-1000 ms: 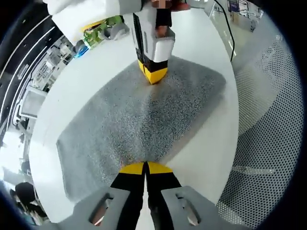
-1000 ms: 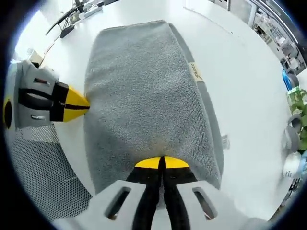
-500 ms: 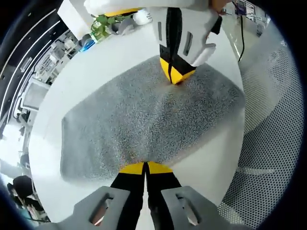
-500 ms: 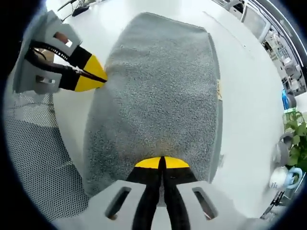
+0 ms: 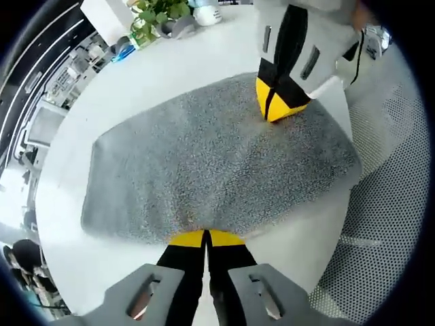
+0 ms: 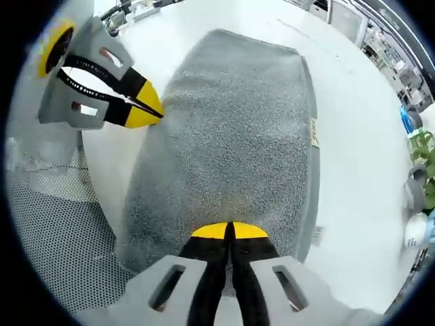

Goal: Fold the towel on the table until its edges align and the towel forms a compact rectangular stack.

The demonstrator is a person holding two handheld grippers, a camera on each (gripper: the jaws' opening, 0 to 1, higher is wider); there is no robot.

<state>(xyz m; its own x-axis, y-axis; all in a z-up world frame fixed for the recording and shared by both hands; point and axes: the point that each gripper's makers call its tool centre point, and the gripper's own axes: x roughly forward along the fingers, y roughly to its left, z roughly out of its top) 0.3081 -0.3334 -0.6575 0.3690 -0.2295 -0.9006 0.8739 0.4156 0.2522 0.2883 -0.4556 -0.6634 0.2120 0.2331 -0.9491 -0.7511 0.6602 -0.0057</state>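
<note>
A grey terry towel lies folded double on the round white table, with a small label showing at one long edge. My left gripper is shut on the towel's near edge, its yellow tips pressed together. The same left gripper comes in from the upper left of the right gripper view, pinching the towel's side. My right gripper is shut on the towel's near short edge. That right gripper stands at the upper right of the left gripper view. One towel corner reaches the table's rim.
A perforated mesh surface lies beyond the table's edge, as mesh at lower left in the right gripper view. A potted plant and a white cup sit at the far side. Another white cup stands at the right.
Both grippers stayed shut on the towel while it slid and turned toward the table's rim by the mesh. In the left gripper view the right gripper has shifted rightward.
</note>
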